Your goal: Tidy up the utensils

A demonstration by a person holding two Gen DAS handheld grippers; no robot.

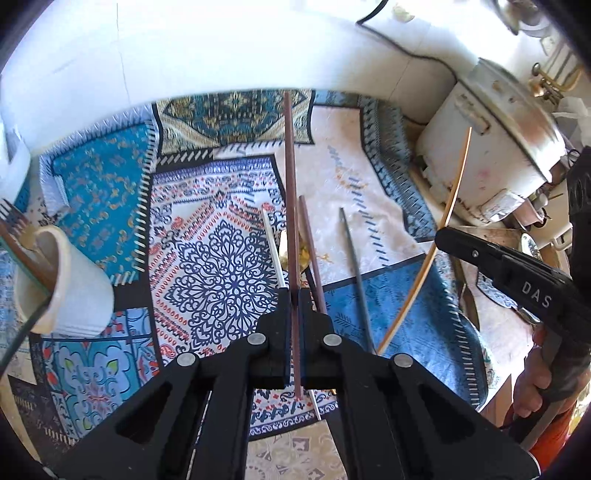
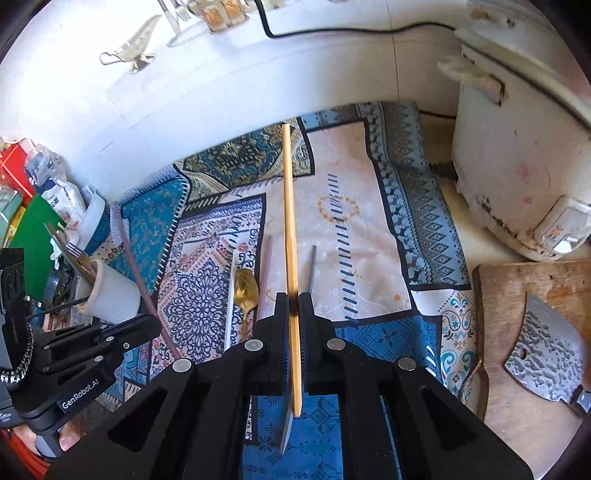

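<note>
My left gripper (image 1: 294,295) is shut on a dark brown chopstick (image 1: 290,177) and holds it above the patterned cloth. My right gripper (image 2: 293,299) is shut on a light bamboo chopstick (image 2: 288,206); it also shows in the left wrist view (image 1: 448,218). On the cloth lie a second brown chopstick (image 1: 312,254), a white chopstick (image 1: 273,251), a grey chopstick (image 1: 354,273) and a gold spoon (image 2: 245,290). A white cup (image 1: 74,288) at the left holds a fork (image 1: 13,218) and other utensils; it also shows in the right wrist view (image 2: 114,293).
A patterned cloth (image 1: 207,236) covers the counter. A white rice cooker (image 2: 517,177) stands at the right. A wooden cutting board (image 2: 517,369) with a cleaver (image 2: 546,354) lies at the front right. Boxes and packets (image 2: 33,206) crowd the left. A black cable (image 2: 332,31) runs along the wall.
</note>
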